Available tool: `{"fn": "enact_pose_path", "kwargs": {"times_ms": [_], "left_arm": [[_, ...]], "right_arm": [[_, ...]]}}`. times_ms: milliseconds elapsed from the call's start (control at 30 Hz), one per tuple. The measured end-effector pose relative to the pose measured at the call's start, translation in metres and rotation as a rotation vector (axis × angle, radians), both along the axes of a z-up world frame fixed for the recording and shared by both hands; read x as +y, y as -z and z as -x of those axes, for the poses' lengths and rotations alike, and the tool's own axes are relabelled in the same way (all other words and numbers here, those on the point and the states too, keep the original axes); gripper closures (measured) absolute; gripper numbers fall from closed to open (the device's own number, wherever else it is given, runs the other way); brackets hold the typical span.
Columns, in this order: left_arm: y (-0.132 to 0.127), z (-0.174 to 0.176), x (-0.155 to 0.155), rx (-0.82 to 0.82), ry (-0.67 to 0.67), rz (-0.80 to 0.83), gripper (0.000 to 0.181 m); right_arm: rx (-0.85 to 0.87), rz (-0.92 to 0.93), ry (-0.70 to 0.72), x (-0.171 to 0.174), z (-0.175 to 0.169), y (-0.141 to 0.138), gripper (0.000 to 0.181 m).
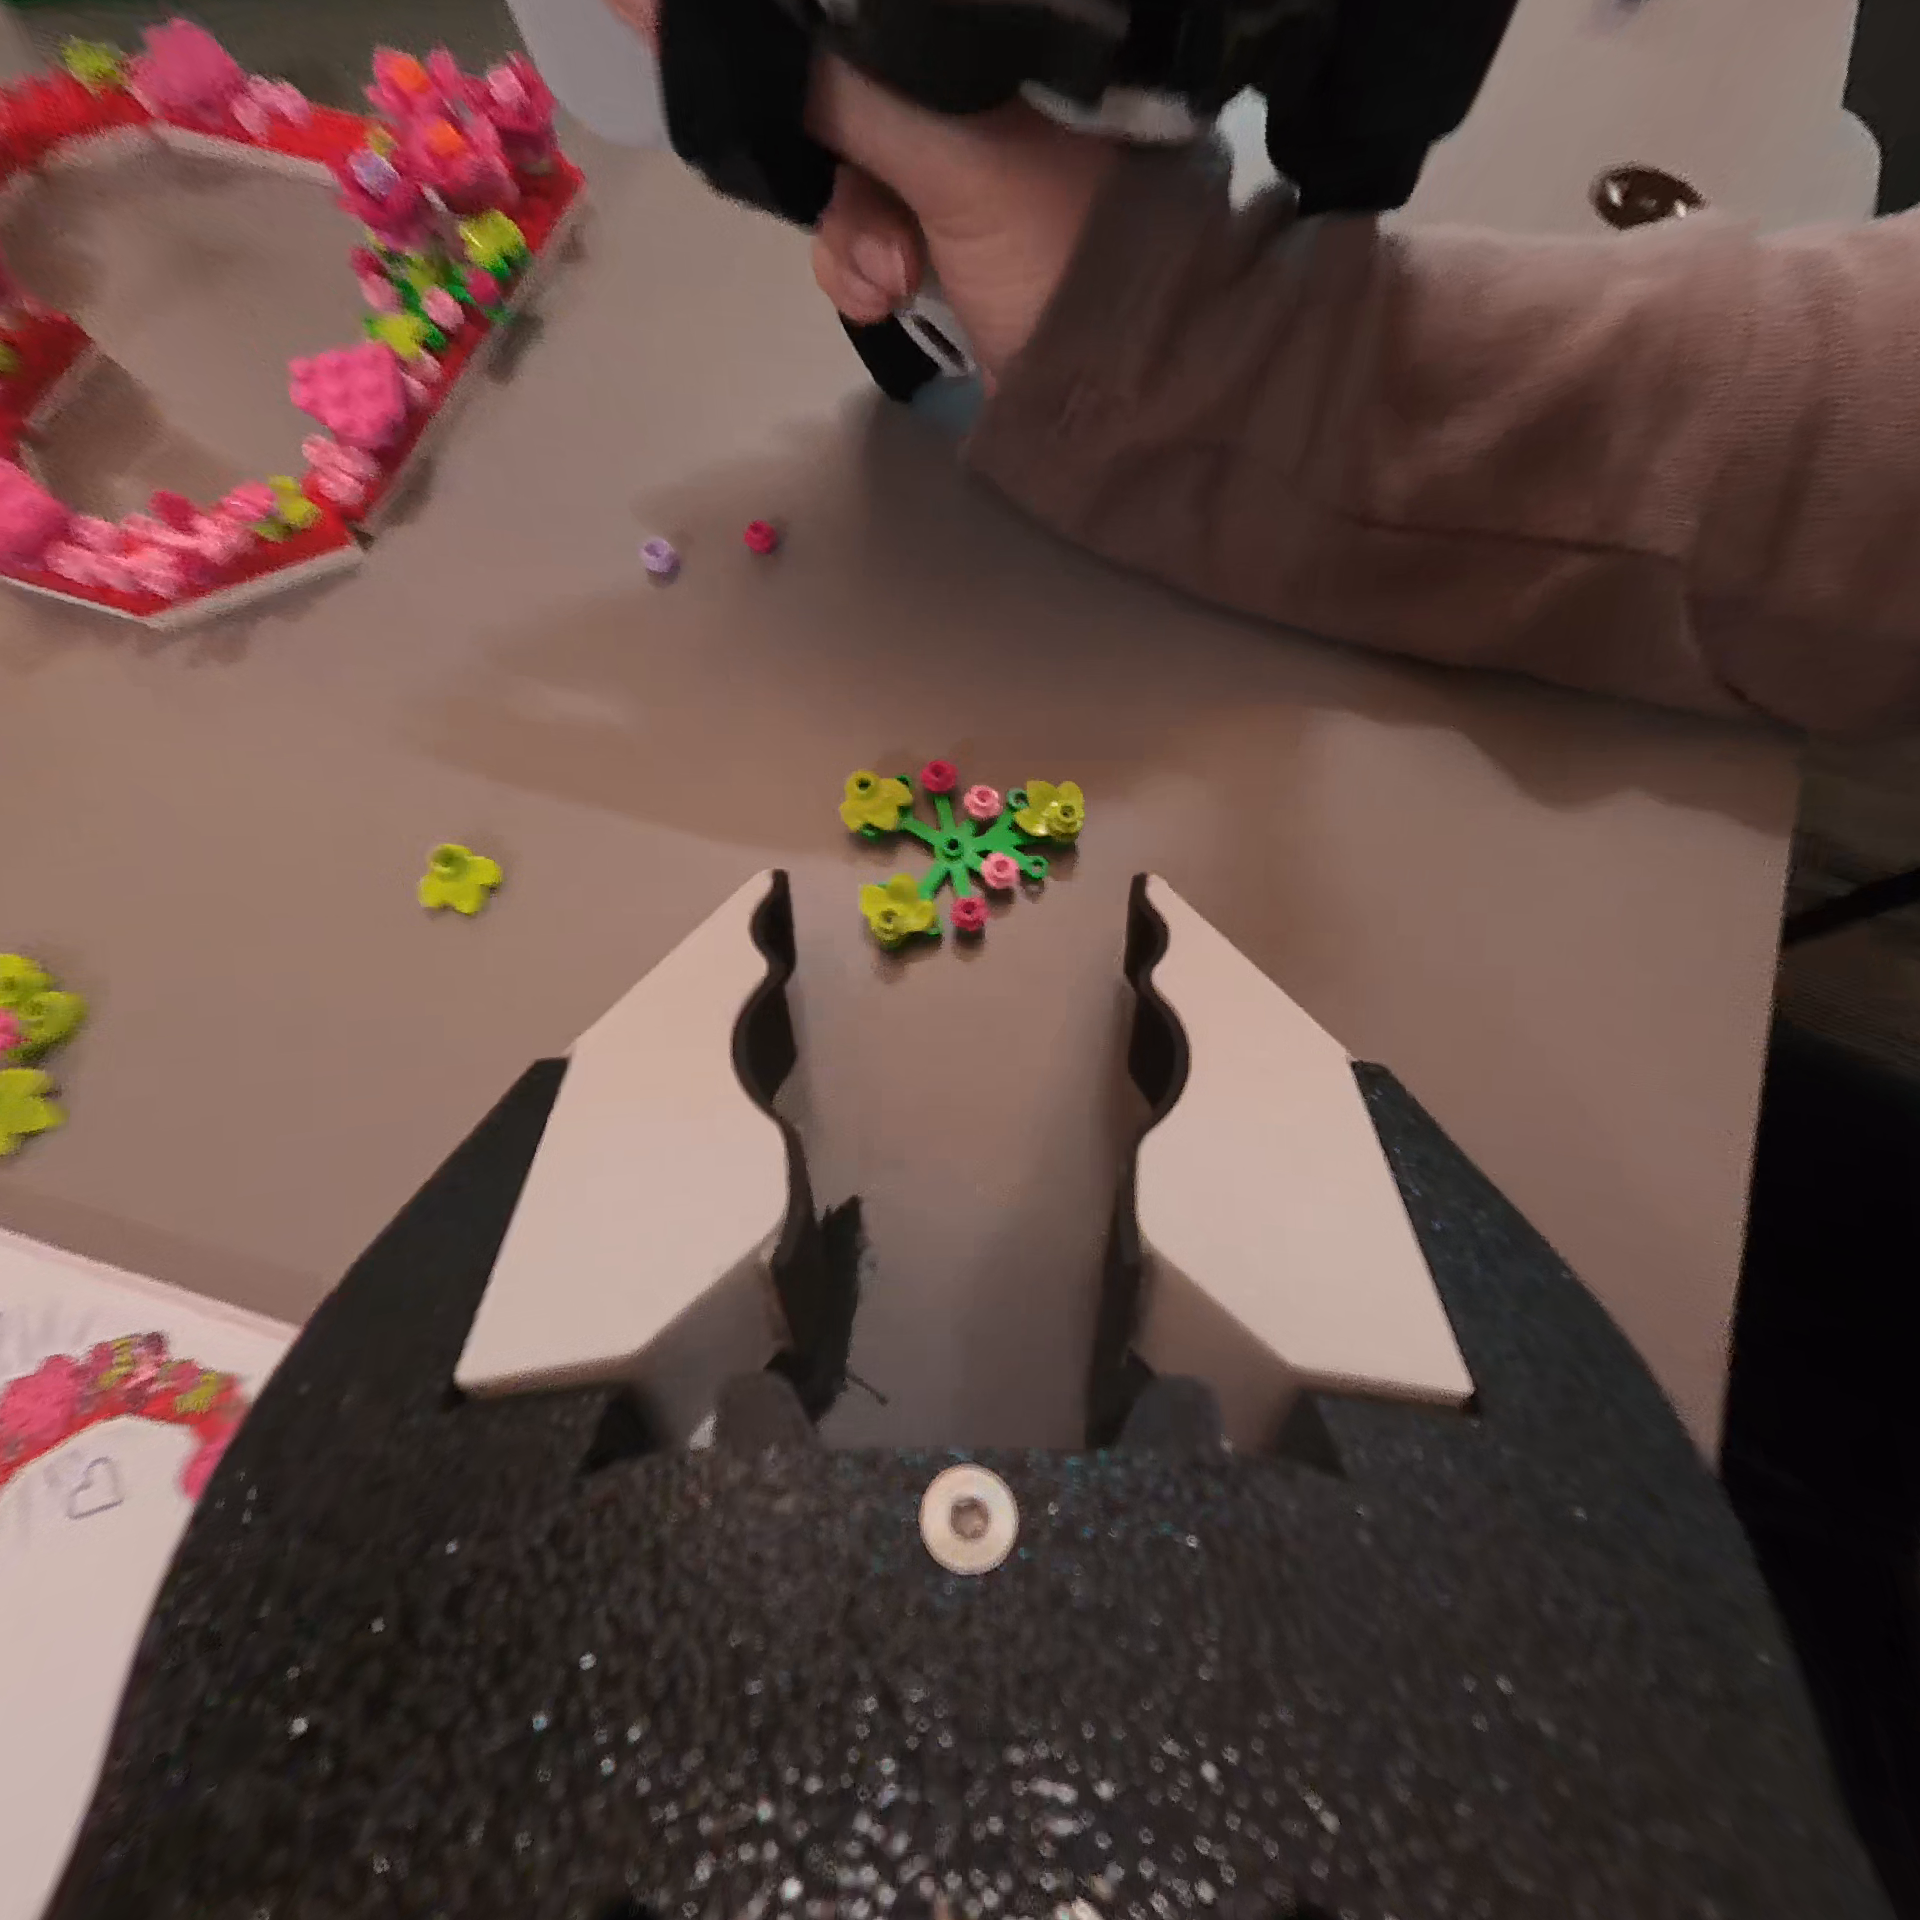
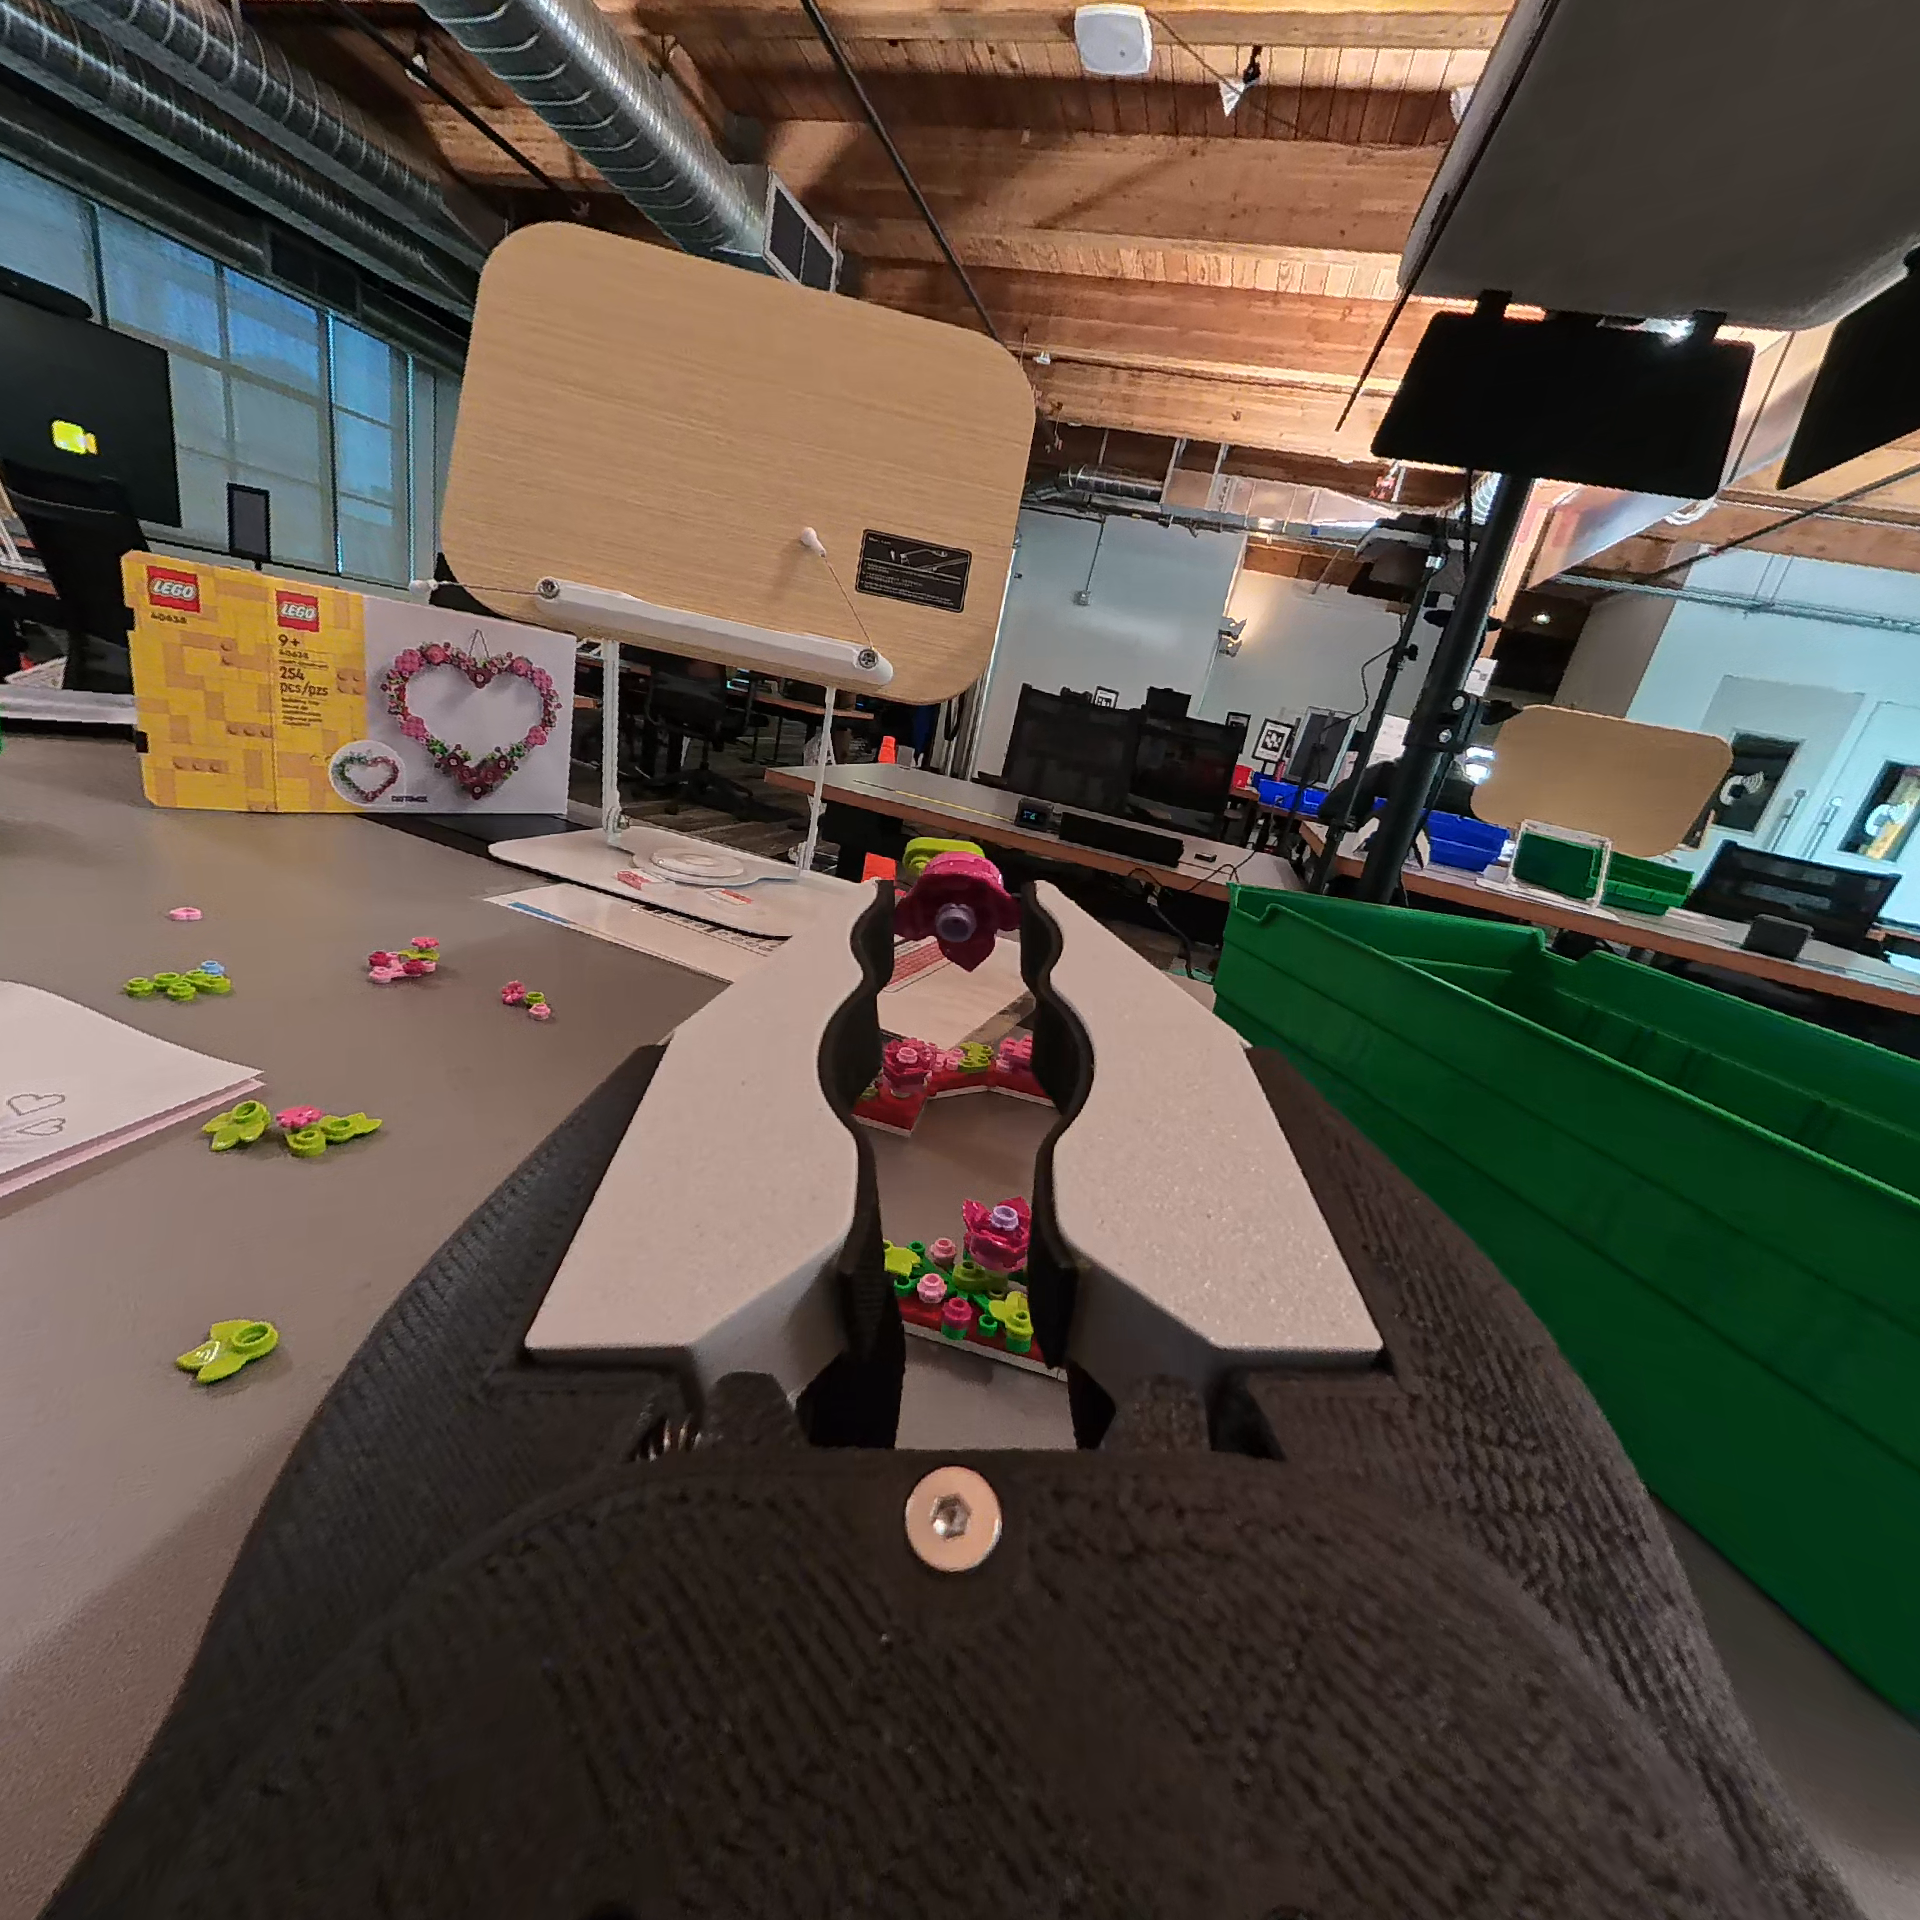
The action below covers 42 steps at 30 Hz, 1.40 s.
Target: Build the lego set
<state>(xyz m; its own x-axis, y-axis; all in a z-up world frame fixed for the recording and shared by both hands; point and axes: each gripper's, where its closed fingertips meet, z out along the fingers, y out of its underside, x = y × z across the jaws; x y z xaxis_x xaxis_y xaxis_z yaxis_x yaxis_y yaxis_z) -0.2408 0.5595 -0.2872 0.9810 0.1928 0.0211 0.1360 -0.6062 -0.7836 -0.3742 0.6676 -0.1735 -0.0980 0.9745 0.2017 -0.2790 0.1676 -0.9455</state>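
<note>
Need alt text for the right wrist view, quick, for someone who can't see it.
The right claw pinches a dark pink flower piece at its tips, raised above the partly built red heart frame on the grey table. Loose green leaf and pink flower pieces lie to the left, a green bin stands right, and the yellow set box stands behind.

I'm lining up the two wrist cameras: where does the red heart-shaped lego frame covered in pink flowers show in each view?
Left wrist view: red heart-shaped lego frame covered in pink flowers lies upper left on the grey table, blurred.
Right wrist view: parts of it show at centre through the gap between the right gripper's fingers.
Shared landmark: white instruction booklet, at the left edge in both.
</note>
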Motion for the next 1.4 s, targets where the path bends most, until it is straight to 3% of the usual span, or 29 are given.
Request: {"fn": "enact_pose_path", "kwargs": {"times_ms": [33, 167, 267, 333, 567, 667, 767, 900, 967, 1100, 1200, 1400], "left_arm": [[-0.008, 0.006, 0.0, 0.039, -0.012, -0.038, 0.116], [-0.04, 0.023, 0.003, 0.177, 0.0, -0.213, 0.114], [-0.019, 0.013, 0.003, 0.143, 0.155, -0.066, 0.095], [-0.001, 0.012, -0.001, 0.205, 0.237, 0.034, 0.086], [0.004, 0.028, 0.004, 0.302, 0.278, -0.001, 0.105], [0.002, 0.038, 0.004, 0.321, 0.242, -0.014, 0.109], [0.001, 0.043, 0.003, 0.31, 0.213, -0.03, 0.112], [0.002, 0.044, -0.003, 0.269, 0.197, -0.046, 0.115], [0.005, 0.037, -0.006, 0.23, 0.216, -0.028, 0.116], [0.008, 0.024, -0.009, 0.224, 0.248, 0.007, 0.117], [0.006, 0.029, -0.014, 0.248, 0.23, 0.007, 0.119], [0.0, 0.028, -0.017, 0.11, 0.217, -0.051, 0.12]], "right_arm": [[0.001, -0.001, -0.001, 0.0, 0.0, 0.0, 0.16], [0.003, -0.017, -0.01, -0.004, 0.0, 0.0, 0.16], [0.005, -0.033, -0.039, -0.009, 0.0, 0.0, 0.16], [0.005, -0.046, -0.075, -0.016, 0.0, 0.001, 0.16], [-0.011, -0.109, -0.285, -0.051, -0.003, 0.006, 0.159], [-0.037, -0.335, -0.491, -0.079, -0.019, 0.012, 0.159], [-0.241, -0.586, -0.788, -0.097, -0.048, 0.031, 0.159], [-0.768, -0.758, -1.089, -0.096, -0.096, 0.068, 0.159], [-0.921, -0.888, -1.085, -0.092, -0.105, 0.084, 0.159], [-1.167, -0.965, -1.046, -0.092, -0.111, 0.104, 0.159], [-1.256, -0.963, -1.034, -0.093, -0.112, 0.108, 0.159], [-1.335, -1.023, -0.973, -0.094, -0.112, 0.113, 0.159]]}}
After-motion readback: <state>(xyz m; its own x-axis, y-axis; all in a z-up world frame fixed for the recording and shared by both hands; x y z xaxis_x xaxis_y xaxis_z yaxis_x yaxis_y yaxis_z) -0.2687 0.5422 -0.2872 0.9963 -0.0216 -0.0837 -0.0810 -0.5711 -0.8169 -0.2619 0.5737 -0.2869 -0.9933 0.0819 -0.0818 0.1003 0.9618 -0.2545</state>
